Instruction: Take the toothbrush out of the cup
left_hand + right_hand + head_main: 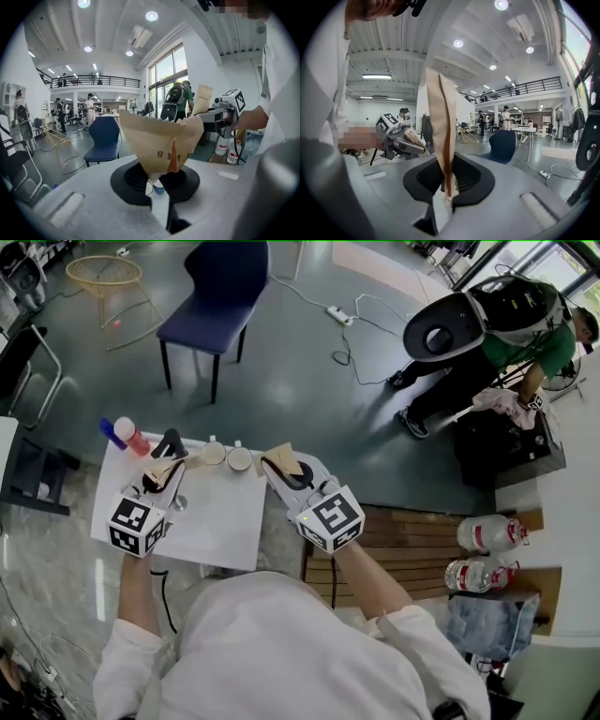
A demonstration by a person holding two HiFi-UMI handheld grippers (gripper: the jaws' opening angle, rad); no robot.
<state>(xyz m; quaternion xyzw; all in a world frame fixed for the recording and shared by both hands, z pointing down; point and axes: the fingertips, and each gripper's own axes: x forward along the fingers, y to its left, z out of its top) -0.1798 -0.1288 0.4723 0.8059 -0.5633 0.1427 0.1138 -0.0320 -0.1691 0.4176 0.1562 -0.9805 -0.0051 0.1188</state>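
Risk: left gripper (157,182) and right gripper (445,183) both full, so none free for toothbrush. Reaching in like this could tip cups (240,458) or crush paper. Left gripper pinched tight on paper cone (159,138). Right gripper pinched tight on flat paper (440,112). Toothbrush not seen. Two cups sit on surface (220,521), just ahead of grippers.

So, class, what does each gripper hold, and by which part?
Left gripper: the opened paper filter, by its bottom tip. Right gripper: the flat paper filter, by its lower end.
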